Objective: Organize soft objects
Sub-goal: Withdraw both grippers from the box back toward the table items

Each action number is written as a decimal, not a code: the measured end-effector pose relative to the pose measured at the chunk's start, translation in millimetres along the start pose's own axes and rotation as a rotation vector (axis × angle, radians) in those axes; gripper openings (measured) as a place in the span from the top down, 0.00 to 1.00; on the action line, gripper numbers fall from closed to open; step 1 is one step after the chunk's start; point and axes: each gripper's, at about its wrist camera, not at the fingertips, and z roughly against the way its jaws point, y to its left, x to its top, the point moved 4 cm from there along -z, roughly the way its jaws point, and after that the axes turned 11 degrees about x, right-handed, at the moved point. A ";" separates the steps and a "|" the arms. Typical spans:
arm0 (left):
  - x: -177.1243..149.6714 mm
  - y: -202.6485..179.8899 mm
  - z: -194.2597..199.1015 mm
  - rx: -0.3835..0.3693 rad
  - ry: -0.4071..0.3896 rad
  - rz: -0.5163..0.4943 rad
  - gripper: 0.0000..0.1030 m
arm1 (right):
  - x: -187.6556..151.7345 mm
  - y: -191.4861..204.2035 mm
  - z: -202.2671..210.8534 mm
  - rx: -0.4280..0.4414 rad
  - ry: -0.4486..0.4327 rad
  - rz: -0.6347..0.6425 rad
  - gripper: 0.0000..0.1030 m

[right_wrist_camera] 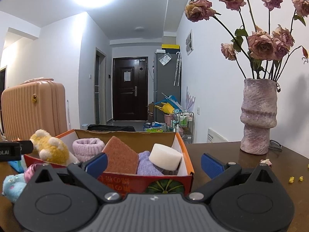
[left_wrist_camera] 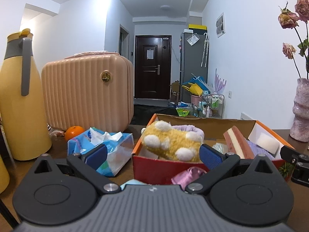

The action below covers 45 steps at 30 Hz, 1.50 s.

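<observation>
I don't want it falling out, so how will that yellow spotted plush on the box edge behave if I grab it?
The yellow plush looks fluffy, so it should squash and feel light. It lies draped over the box rim, so a nudge could likely tip it out.

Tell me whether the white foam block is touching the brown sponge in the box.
Apart. The right wrist view shows the white foam block lying right of the brown sponge, with purple cloth visible in the gap between them.
</observation>
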 end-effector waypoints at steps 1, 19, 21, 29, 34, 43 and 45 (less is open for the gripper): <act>-1.2 1.6 2.8 0.001 -0.001 -0.002 0.00 | -1.3 1.2 3.6 0.001 0.000 0.001 0.00; -21.1 36.7 36.5 0.016 0.034 -0.027 0.00 | -12.8 17.5 47.9 0.037 0.024 0.029 0.00; -23.4 40.5 40.0 0.019 0.038 -0.027 0.00 | -13.9 18.7 51.8 0.037 0.026 0.031 0.00; -27.9 45.8 47.5 0.022 0.048 -0.035 0.00 | -17.7 20.4 65.8 0.042 0.039 0.036 0.00; -28.2 45.6 47.3 0.023 0.050 -0.037 0.00 | -19.2 20.9 66.5 0.044 0.045 0.042 0.00; -29.1 48.2 43.9 0.023 0.066 -0.028 0.00 | -20.6 21.1 63.5 0.048 0.061 0.043 0.00; -29.3 49.0 43.0 0.024 0.071 -0.026 0.00 | -21.5 21.4 62.2 0.050 0.070 0.045 0.00</act>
